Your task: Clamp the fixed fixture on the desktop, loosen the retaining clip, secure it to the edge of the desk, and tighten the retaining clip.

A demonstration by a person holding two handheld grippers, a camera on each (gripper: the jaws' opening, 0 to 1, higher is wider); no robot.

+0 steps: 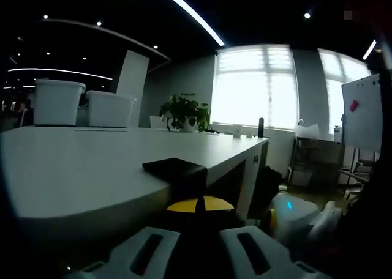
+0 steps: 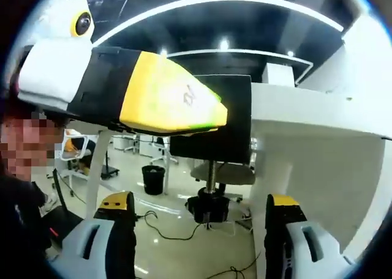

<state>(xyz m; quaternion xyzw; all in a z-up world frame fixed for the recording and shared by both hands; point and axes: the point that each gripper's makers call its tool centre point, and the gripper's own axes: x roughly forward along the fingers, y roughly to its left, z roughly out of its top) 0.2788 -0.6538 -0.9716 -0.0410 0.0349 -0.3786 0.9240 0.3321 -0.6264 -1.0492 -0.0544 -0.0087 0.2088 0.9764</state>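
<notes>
Left gripper [image 1: 199,227]: seen in the left gripper view at 6 o'clock, levelled at the desk [image 1: 79,169] edge; jaws drawn close on the black fixture [image 1: 177,169].
Right gripper [image 2: 202,230]: held low, aimed upward from beneath the desk; jaws spread wide, nothing between them.
Fixture position: top plate laid on the desk edge; in the right gripper view the black body is set against the white desk edge at 12 o'clock.
Retaining clip [image 2: 209,208]: threaded screw with black knob, hung below the fixture, between and above the right jaws, untouched.
Writing: a faint mark is seen on the left gripper's yellow tip; unreadable.
</notes>
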